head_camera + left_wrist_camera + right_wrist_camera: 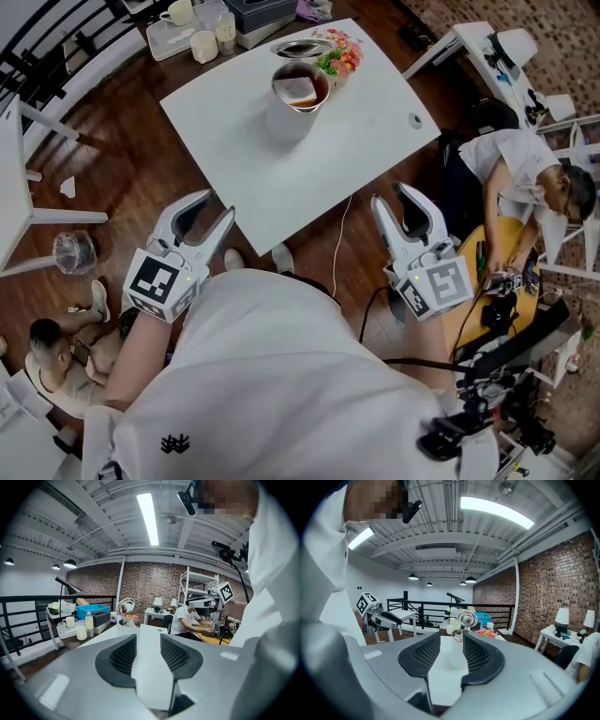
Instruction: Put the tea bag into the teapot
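The teapot (298, 98) is a white cylinder with a steel rim and its lid (305, 47) tipped open, standing at the far side of the white table (309, 169). Inside it, a pale square piece (300, 89) that looks like the tea bag lies in brown liquid. My left gripper (208, 211) hovers at the table's near left edge, open and empty. My right gripper (401, 202) is off the near right edge, also open and empty. The left gripper view shows the teapot (125, 617) far beyond the parted jaws. The right gripper view frames the teapot (458, 644) between the parted jaws, far off.
A plate of bright sweets (339, 54) sits beside the teapot. A small disc (414, 119) lies near the table's right corner. A tray with cups (187, 33) stands behind the table. One person (525, 169) sits at the right, another (56, 347) on the floor at left.
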Demonstrator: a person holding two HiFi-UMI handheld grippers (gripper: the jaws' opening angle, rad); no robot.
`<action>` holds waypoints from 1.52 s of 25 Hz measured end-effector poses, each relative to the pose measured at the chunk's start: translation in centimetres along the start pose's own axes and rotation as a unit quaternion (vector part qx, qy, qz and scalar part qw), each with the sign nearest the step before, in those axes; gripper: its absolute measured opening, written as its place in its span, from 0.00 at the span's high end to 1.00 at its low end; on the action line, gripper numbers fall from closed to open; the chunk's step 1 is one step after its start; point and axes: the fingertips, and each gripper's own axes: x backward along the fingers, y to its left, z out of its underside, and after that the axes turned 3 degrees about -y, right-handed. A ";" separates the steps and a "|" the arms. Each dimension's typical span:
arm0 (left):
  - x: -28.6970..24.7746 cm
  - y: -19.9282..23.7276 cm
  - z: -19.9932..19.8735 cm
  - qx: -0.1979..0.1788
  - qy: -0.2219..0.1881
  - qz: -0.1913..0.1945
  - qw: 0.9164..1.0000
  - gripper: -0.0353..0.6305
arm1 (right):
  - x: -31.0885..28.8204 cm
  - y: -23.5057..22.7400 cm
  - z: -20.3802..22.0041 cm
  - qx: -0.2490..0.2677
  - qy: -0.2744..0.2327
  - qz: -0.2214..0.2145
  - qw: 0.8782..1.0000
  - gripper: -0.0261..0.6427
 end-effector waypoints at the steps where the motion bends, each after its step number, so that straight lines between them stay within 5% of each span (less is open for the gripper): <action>1: 0.0 0.0 0.0 0.001 0.000 0.000 1.000 0.75 | -0.1 0.0 0.0 0.001 0.001 0.000 1.000 0.74; 22: 5.8 1.3 3.5 0.021 -0.004 0.034 0.999 0.75 | 0.8 8.9 2.1 -0.006 0.046 0.008 0.999 0.75; 38: 9.3 -8.9 0.7 0.006 -0.029 -0.031 0.999 0.75 | 11.3 7.5 3.0 0.003 -0.006 -0.021 1.000 0.75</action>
